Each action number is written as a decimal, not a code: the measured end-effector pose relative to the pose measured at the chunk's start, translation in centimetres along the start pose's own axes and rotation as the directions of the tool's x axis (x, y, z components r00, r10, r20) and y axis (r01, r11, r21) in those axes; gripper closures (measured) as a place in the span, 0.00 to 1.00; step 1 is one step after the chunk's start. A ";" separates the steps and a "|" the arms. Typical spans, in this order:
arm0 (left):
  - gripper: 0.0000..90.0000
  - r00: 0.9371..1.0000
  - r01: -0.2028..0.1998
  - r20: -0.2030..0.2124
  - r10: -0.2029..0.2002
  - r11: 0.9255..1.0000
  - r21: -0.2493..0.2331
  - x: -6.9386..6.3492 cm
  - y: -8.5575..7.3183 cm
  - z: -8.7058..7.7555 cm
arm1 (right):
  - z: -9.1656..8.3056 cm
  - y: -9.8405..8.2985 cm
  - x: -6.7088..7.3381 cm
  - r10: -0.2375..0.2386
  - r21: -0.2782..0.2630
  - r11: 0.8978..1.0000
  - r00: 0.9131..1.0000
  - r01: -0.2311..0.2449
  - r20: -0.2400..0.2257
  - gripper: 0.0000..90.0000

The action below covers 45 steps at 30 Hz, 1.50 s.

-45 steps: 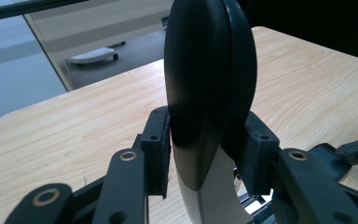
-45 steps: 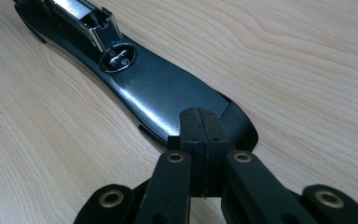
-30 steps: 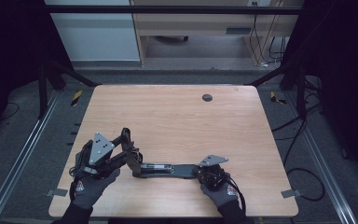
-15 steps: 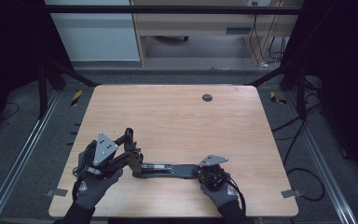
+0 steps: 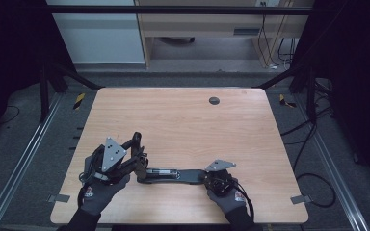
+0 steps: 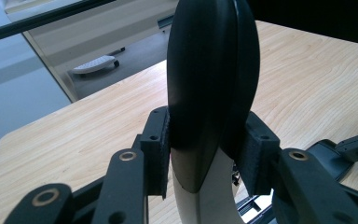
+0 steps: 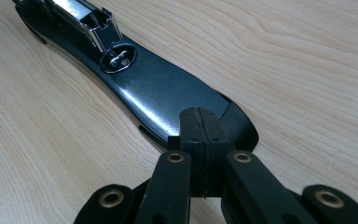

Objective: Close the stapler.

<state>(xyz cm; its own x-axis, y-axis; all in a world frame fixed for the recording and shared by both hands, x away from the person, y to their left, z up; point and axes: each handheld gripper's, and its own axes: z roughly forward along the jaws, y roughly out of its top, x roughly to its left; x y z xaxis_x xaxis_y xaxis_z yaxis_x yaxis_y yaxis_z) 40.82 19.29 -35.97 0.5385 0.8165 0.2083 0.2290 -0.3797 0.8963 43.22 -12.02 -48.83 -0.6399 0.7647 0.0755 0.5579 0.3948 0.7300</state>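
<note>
on pale wooden table [image 5: 183, 120], stapler [image 5: 173, 174] lies open.

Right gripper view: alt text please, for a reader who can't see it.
The shut right gripper presses its tips on the near end of a black stapler base lying flat on the wooden table. Farther along the base, a chrome staple channel lies exposed.
</note>
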 end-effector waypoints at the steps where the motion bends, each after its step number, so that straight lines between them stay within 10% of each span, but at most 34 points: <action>1: 0.66 1.000 -0.001 0.000 0.001 1.000 0.001 0.0 0.0 0.0 | 0.0 0.0 0.0 -0.006 0.000 1.000 1.000 0.006 0.002 1.00; 45: 0.63 0.998 -0.062 0.030 0.062 0.998 0.017 -1.7 0.6 1.4 | 0.0 0.0 -0.1 -0.001 -0.001 1.000 1.000 0.001 -0.001 1.00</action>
<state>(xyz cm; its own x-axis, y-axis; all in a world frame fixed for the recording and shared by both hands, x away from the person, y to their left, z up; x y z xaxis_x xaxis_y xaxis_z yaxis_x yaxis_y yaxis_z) 41.18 17.10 -36.29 0.5758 0.7781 0.2513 0.2087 -0.4370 0.8749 43.27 -12.06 -48.86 -0.6410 0.7638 0.0755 0.5568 0.3951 0.7307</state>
